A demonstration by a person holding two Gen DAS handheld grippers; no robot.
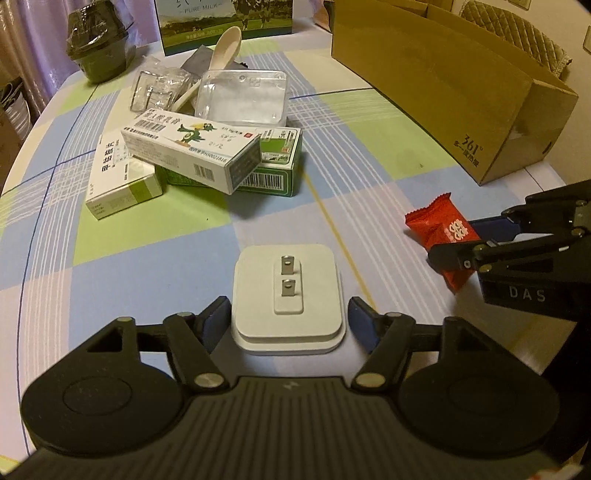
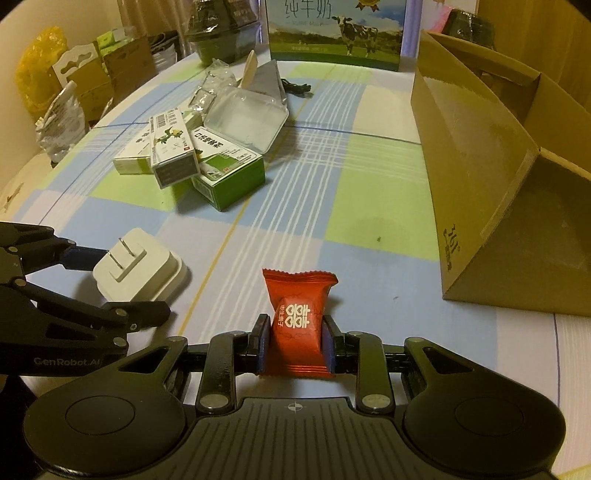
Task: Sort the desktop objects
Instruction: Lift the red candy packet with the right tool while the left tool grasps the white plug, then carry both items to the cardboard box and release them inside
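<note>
Crinkling glossy red candy wrapper [image 2: 297,325]

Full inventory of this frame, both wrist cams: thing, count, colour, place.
Plug adapter: 1, white, prongs up, between the open left fingers.
Candy packet: 1, red, near table edge, held by the right gripper.
Medicine boxes: 3, white and green, piled mid-table.
Clear plastic case: 1, transparent, behind the pile.
Spoon: 1, cream, leaning behind the case.
Crumpled clear wrapper: 1, beside the case.
Cardboard box: 1, brown, open, table's right side.
Milk carton box: 1, green-blue, far edge.
Wrapped bowl: 1, dark, far left.
Tablecloth: checked blue-green.
Left gripper: black, open.
Right gripper: black, shut.
</note>
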